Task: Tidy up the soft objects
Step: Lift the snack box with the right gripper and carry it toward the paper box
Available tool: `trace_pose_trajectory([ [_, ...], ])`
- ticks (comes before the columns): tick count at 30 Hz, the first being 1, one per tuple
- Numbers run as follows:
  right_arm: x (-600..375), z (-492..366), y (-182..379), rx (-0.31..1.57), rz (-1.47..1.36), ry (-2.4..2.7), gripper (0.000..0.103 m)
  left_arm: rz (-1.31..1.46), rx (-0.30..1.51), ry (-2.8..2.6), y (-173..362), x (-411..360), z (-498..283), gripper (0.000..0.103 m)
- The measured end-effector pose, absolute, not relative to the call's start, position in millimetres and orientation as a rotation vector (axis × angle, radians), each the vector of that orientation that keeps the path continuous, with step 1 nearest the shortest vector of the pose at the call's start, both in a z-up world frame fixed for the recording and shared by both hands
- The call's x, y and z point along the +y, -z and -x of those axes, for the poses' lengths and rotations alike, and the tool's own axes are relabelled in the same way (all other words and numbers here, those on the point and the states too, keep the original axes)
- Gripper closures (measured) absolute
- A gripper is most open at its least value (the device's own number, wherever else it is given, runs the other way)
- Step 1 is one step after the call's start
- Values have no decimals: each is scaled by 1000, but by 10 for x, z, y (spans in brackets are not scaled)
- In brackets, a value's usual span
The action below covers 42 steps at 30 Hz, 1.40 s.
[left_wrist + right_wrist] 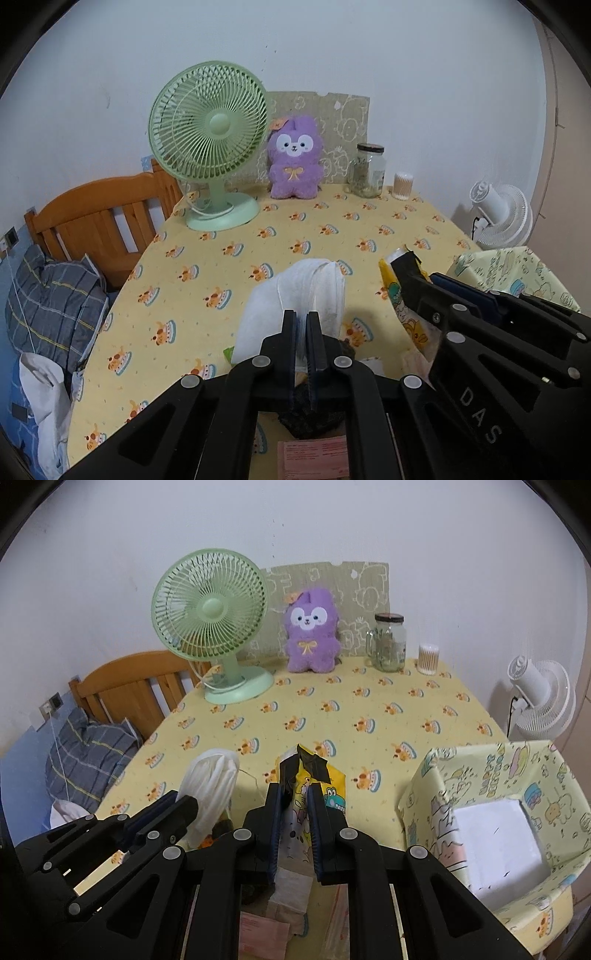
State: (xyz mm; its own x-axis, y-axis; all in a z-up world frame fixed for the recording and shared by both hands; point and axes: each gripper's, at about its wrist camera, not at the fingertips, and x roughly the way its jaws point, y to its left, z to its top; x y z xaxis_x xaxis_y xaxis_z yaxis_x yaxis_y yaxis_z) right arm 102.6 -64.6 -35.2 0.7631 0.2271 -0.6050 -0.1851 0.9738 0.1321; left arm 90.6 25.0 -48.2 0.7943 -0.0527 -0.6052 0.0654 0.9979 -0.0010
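Observation:
My left gripper [301, 315] is shut on a stack of white face masks [295, 302] and holds it above the yellow tablecloth [280, 236]; the masks also show in the right wrist view [210, 786]. My right gripper [293, 788] is shut on a yellow cartoon-print packet [314, 786] sealed with black tape; it shows at the right of the left wrist view [402, 295]. A box lined with cartoon paper [491, 812] stands open at the right, its inside white. A purple plush toy [312, 635] sits upright at the back of the table.
A green desk fan [210, 627] stands back left. A glass jar [388, 642] and a cotton swab tub [428, 659] stand back right. Pink papers [264, 930] and a dark object [314, 421] lie under the grippers. A wooden bed frame [129, 686] is left, a white fan [543, 698] right.

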Motion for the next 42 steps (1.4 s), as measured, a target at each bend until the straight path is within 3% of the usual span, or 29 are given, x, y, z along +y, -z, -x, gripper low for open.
trace_pose_trajectory([
  [42, -1789, -867, -76, 562, -76, -126, 86, -55, 557, 147, 98, -874, -911, 101],
])
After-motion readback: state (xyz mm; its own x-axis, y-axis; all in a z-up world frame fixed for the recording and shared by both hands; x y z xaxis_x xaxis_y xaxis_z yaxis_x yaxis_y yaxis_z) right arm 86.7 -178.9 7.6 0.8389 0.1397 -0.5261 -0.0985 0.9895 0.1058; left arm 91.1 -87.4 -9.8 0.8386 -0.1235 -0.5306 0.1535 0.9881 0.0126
